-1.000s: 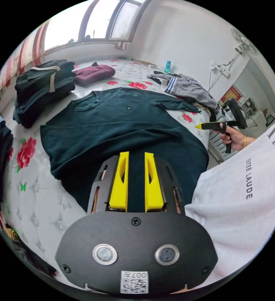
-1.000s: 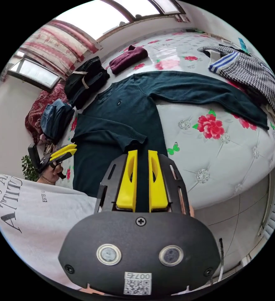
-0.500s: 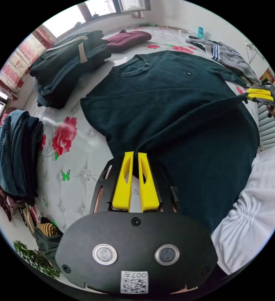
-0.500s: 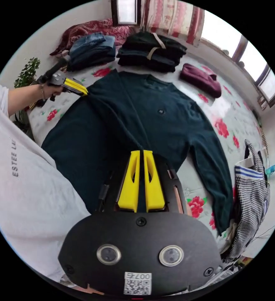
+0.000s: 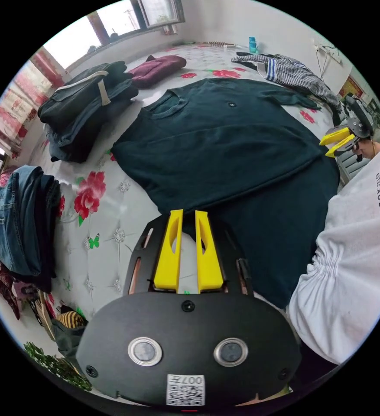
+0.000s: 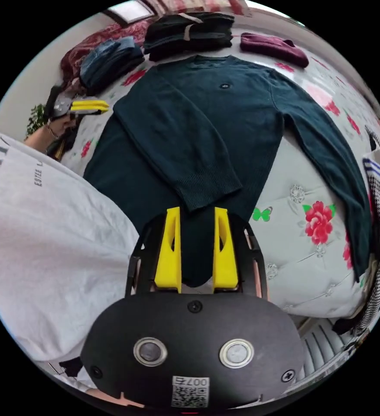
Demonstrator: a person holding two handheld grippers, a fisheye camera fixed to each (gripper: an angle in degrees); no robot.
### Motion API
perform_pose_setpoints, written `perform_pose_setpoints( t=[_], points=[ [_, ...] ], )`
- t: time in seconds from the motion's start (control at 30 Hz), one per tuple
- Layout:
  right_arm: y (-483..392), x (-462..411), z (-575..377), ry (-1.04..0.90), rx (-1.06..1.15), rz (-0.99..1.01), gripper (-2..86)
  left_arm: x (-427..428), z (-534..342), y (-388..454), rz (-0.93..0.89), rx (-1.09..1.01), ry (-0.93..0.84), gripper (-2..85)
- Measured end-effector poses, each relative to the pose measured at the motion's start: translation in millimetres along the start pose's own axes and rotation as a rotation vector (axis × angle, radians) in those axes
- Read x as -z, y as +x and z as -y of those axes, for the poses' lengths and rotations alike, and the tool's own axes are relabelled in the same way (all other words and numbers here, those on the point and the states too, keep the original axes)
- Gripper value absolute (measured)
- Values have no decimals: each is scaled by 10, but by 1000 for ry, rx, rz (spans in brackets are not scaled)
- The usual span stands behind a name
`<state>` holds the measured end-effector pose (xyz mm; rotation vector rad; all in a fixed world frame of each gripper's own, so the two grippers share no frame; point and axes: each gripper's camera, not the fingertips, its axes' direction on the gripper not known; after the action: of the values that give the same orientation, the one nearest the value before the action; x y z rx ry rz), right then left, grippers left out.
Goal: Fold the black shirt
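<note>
A quilted white bedspread (image 5: 112,225) printed with red flowers covers the bed, with windows across the top of the left gripper view. The black shirt (image 6: 207,112), a soft knit, lies flat mid-frame, one sleeve folded across its chest. Folded dark clothes (image 5: 86,108) and jeans (image 5: 21,221) sit at left. The left gripper (image 5: 185,216) and right gripper (image 6: 196,212) both hover with jaws spread, holding nothing.

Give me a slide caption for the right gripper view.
Right gripper open over black shirt, one sleeve folded across its front.
</note>
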<state>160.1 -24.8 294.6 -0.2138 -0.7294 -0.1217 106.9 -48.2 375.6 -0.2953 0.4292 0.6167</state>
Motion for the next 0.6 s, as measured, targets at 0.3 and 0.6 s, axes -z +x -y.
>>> perform_pose_setpoints(
  t=[0.3, 0.6],
  points=[
    [2782, 1179, -1297, 706, -1120, 54, 98, 60, -330, -513, -135, 512, 7, -8],
    [3537, 1333, -1489, 770, -1362, -239, 92, 57, -182, -737, -184, 596, -56, -9]
  ],
)
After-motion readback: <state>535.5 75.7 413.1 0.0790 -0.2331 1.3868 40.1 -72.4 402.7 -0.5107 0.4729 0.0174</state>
